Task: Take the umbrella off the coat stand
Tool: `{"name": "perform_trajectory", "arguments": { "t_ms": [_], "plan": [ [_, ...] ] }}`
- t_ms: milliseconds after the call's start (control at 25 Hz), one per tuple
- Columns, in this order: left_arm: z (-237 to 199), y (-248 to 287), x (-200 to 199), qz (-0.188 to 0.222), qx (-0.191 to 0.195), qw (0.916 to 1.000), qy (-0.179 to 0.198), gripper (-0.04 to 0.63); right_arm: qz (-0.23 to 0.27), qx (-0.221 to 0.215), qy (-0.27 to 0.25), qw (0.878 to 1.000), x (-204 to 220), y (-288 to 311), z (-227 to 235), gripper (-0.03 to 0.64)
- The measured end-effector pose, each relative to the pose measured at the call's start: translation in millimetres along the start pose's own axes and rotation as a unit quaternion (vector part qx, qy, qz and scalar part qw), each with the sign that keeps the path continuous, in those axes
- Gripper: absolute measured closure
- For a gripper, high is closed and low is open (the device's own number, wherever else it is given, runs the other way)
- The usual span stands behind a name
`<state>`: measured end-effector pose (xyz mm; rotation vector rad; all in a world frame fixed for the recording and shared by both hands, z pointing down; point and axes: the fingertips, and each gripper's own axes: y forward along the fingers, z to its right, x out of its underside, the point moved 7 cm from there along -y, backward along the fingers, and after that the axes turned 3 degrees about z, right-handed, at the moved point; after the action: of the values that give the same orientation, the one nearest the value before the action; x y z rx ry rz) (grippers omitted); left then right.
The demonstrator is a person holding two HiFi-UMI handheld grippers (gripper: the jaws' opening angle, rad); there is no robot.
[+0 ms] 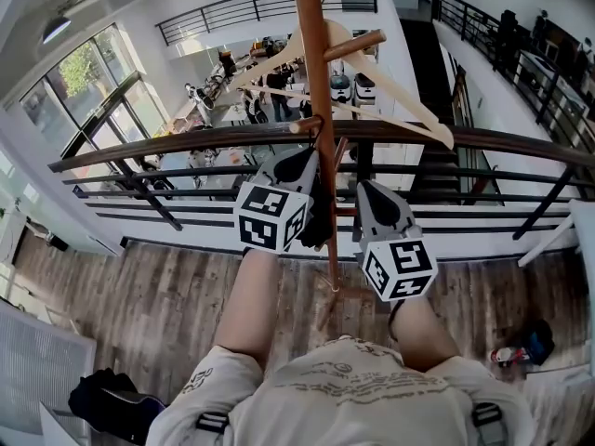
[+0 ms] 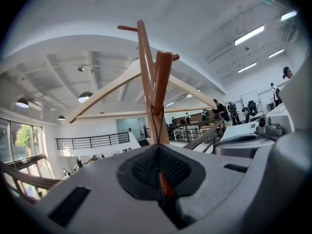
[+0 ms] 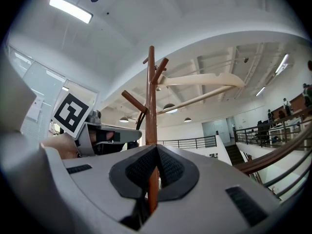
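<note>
Right tool (image 3: 155, 152) is clamped tight on the stand pole (image 3: 151, 106). Left tool (image 2: 157, 150) is closed on a thin red-brown bar (image 2: 163, 186), with the pole straight ahead of it. The black umbrella (image 1: 322, 219) sits just right of the left tool, against the pole.

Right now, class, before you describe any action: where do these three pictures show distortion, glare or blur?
Head view: fisheye bows the railing into an arc. Left gripper view: dark corners, the left tool's body blurs up close, strip lights blow out. Right gripper view: same dark corners, a ceiling light glares, coat stand is sharp.
</note>
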<state>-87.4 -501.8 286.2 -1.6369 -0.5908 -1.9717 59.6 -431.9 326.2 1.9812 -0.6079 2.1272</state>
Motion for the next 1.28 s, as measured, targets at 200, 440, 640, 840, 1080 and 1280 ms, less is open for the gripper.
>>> {"name": "perform_trajectory", "arguments": {
  "t_ms": [200, 440, 640, 840, 1080, 1280],
  "plan": [
    [-2.4, -6.7, -7.0, 0.017, -0.01, 0.9998, -0.005, 0.592, -0.001, -0.001, 0.002, 1.0, 2.7, -2.1, 1.2, 0.615],
    [0.0, -18.6, -23.5, 0.038, -0.012, 0.9992, 0.001, 0.592, 0.001, -0.002, 0.001, 1.0, 1.0, -4.2, -1.6, 0.615],
    [4.6, -32.4, -35.9, 0.06, -0.013, 0.9981, 0.006, 0.592, 0.002, -0.004, -0.002, 1.0, 1.0, -6.8, -3.6, 0.615],
    [6.0, -43.9, -42.6, 0.077, -0.022, 0.9968, 0.003, 0.592, 0.002, -0.005, -0.005, 1.0, -0.8, -9.0, -2.5, 0.615],
    [0.8, -59.5, -47.7, 0.09, -0.027, 0.9955, -0.016, 0.592, -0.001, -0.008, -0.007, 1.0, -1.9, -9.2, -5.5, 0.615],
    [1.4, -73.2, -53.0, 0.097, -0.032, 0.9946, -0.017, 0.592, -0.005, -0.015, -0.004, 1.0, -0.3, -7.5, -11.0, 0.615]
  ]
}}
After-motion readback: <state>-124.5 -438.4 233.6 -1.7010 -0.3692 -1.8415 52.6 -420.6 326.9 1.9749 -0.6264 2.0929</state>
